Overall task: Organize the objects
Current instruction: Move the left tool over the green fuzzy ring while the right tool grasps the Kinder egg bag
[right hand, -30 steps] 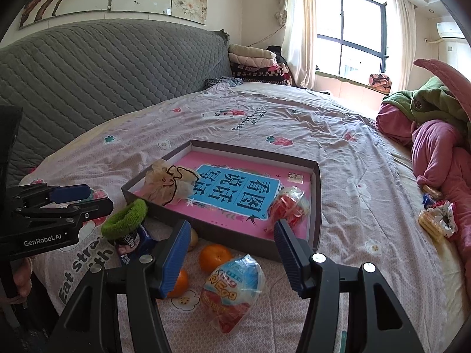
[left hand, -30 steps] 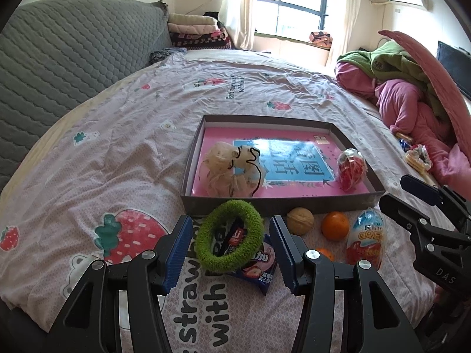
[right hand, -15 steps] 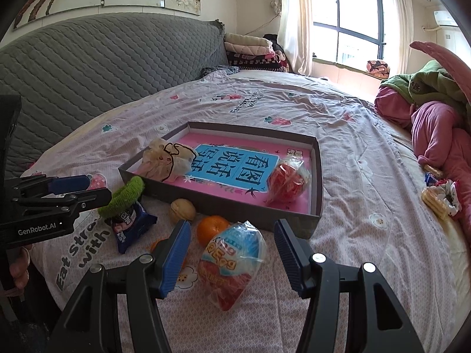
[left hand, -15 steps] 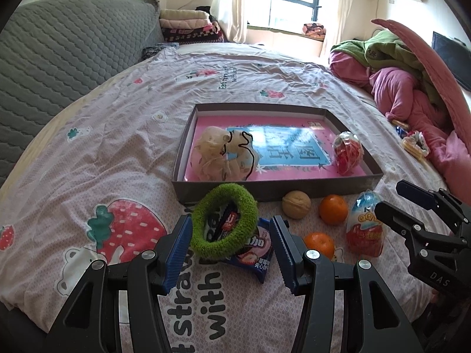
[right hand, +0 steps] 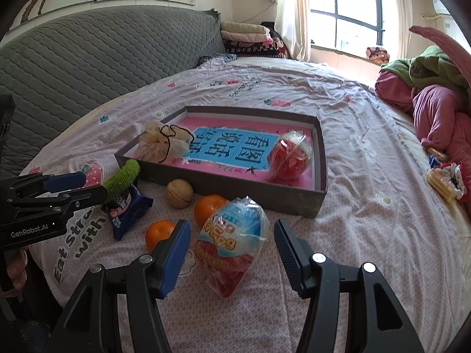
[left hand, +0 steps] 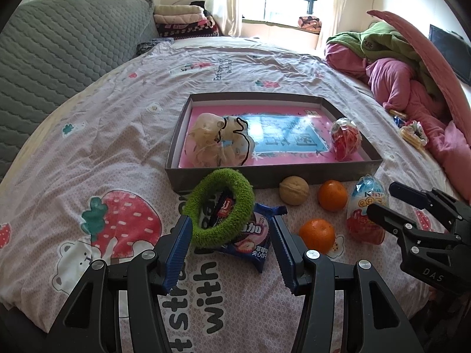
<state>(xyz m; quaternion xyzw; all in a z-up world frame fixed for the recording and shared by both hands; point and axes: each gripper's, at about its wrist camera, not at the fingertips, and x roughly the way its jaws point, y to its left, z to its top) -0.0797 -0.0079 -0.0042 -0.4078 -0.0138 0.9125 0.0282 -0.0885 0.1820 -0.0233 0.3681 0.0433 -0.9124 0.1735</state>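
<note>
**Currently: both grippers open over loose items, nothing held**

Left gripper (left hand: 229, 250): jaws apart, straddling the green fuzzy ring (left hand: 220, 207), which lies on top of the blue snack packet (left hand: 250, 238) on the bedsheet (left hand: 103, 147). Pads not pressing on either; can't tell if the left pad touches the ring's edge.

Right gripper (right hand: 231, 256): jaws apart on either side of the wrapped toy egg (right hand: 232, 241), gaps visible both sides, egg lying on the sheet.

Between the two targets: near orange (left hand: 317, 231) just left of the egg, second orange (left hand: 332, 195) and a walnut (left hand: 294, 194) further back, both just in front of the tray wall.

Behind them: shallow grey tray (left hand: 265, 176) with a pink and blue printed floor. Inside it, a cream drawstring pouch (left hand: 217, 144) at the left end and a red wrapped ball (left hand: 345, 142) at the right end.

Far right: pile of pink and green bedding (left hand: 397, 67). Far left: grey quilted headboard (left hand: 59, 44).
</note>
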